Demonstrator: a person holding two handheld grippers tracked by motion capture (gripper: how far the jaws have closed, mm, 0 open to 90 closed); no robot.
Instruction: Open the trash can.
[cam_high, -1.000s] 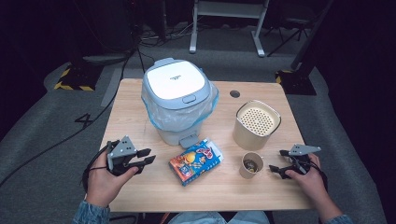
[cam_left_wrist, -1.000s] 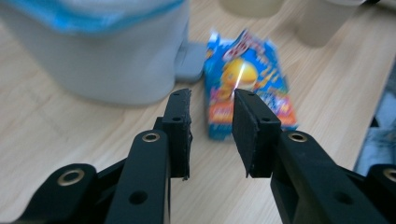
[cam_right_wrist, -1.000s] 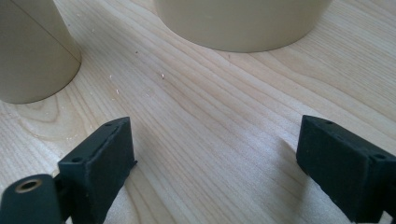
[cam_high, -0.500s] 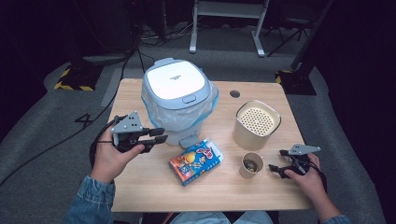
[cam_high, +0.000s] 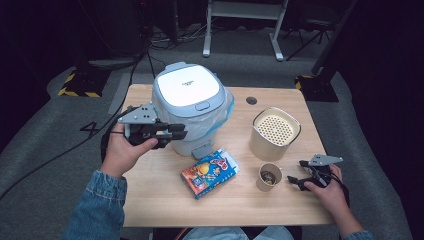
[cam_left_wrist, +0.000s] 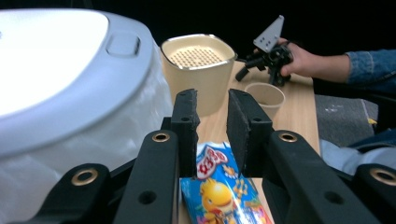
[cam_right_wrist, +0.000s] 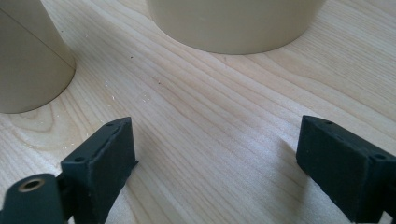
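Hovering beside the white bin (cam_high: 187, 95), your left claw (cam_high: 179, 135) has just been narrowing on nothing; the snack packet (cam_high: 210, 172) lies below it, apart.

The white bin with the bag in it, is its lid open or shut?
Shut. The white bin's pale lid lies flat on its rim all round, no gap showing, with the blue bag puffing out underneath.

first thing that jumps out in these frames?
The big white bin with a blue liner, at the table's far left, with the left tongs raised beside it, empty, jaws just closing. A bright snack pack lies in front of it. The right tongs rest open near a small cup and a beige canister.
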